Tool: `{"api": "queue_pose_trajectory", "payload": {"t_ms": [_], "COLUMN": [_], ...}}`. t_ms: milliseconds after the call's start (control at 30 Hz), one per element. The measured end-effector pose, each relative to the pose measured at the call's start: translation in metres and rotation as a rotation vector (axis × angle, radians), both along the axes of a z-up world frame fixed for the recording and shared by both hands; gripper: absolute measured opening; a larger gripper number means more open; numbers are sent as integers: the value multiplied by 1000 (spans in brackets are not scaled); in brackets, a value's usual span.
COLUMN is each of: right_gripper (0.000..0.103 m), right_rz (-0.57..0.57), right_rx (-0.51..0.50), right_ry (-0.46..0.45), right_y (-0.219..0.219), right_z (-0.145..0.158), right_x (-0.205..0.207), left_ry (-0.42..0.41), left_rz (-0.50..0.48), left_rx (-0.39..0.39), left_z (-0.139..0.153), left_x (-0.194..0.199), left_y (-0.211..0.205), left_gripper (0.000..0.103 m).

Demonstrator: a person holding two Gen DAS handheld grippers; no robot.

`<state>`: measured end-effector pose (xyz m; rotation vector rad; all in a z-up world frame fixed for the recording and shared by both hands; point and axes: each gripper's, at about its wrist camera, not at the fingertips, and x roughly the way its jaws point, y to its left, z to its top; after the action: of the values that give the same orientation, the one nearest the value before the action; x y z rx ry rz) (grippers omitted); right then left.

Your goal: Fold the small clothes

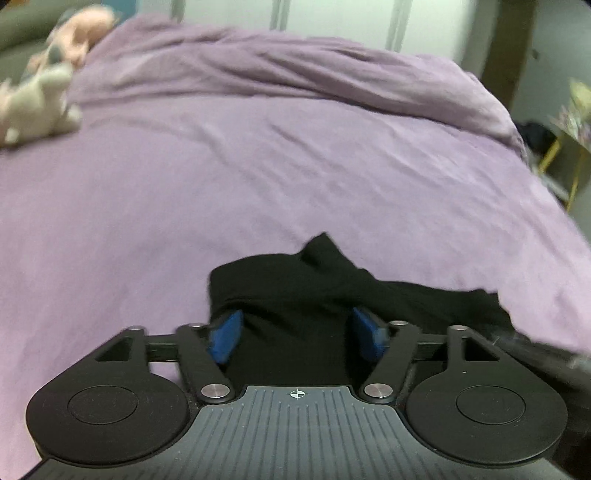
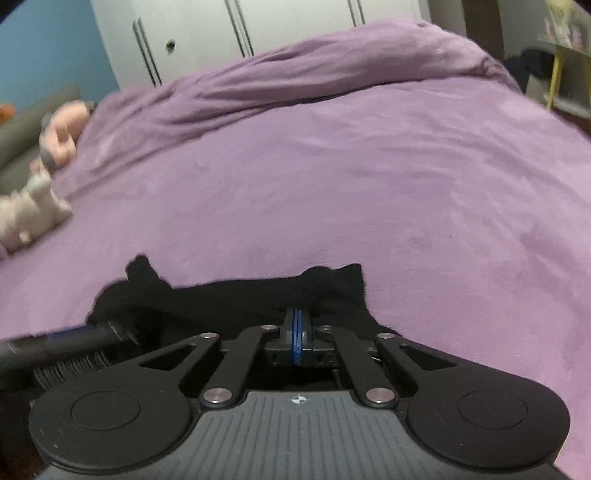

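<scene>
A small black garment (image 1: pixel 314 280) lies crumpled on the purple bed cover (image 1: pixel 258 166), right in front of both grippers. My left gripper (image 1: pixel 297 332) is open, its blue pads (image 1: pixel 225 339) wide apart, with black cloth lying loose between them. In the right wrist view the same garment (image 2: pixel 236 295) stretches across the near part of the bed. My right gripper (image 2: pixel 297 317) is shut, its blue pads pressed flat together over the cloth's near edge. Whether any fabric is pinched at the tips is hidden. The blurred left gripper (image 2: pixel 74 343) shows at the lower left.
Plush toys (image 1: pixel 33 107) lie at the bed's left side, white and pink (image 2: pixel 29 214). The bunched duvet (image 2: pixel 295 74) rises along the far side. White wardrobe doors (image 2: pixel 192 33) stand behind. A yellow-legged side table (image 1: pixel 565 158) stands off the right edge.
</scene>
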<state>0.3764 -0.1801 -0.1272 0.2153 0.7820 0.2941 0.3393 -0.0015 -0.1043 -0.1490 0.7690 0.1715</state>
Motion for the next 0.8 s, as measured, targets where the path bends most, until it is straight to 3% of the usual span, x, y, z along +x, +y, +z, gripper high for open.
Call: {"api": "queue_pose_trajectory", "payload": {"t_ms": [67,133,300,467,567,667,800], "right_gripper": [0,0,0,0,7,9,9], "right_rz": [-9,-9,-3,-13,-7,48,70], "right_rx": [59,70,72,64,69,87,-5], "right_ry": [3,-6,-10,8,26,-10,-43], "right_y": [-10,-10,-7,-3,-7,-18,-33], "right_z": [-5,-7,-14,-4,11,24,30], "right_x": [0,-1,3,-1,-27,-80,-143], "left_ry": [-4,-6,-25,-25,-17,10,-36], "left_rz": [-33,-45,-48,-56,-56,10,85], "left_rx": [94,147,84,77,41,2,-214], "left_z": [-7,-11,-12,-10,0,5,7], "left_x": [1,2,2,-2,-16,-43,-104], "left_y": [-15,-25,-15,-16,-8,5,32], "left_gripper": [90,92,97,97,88,88,88]}}
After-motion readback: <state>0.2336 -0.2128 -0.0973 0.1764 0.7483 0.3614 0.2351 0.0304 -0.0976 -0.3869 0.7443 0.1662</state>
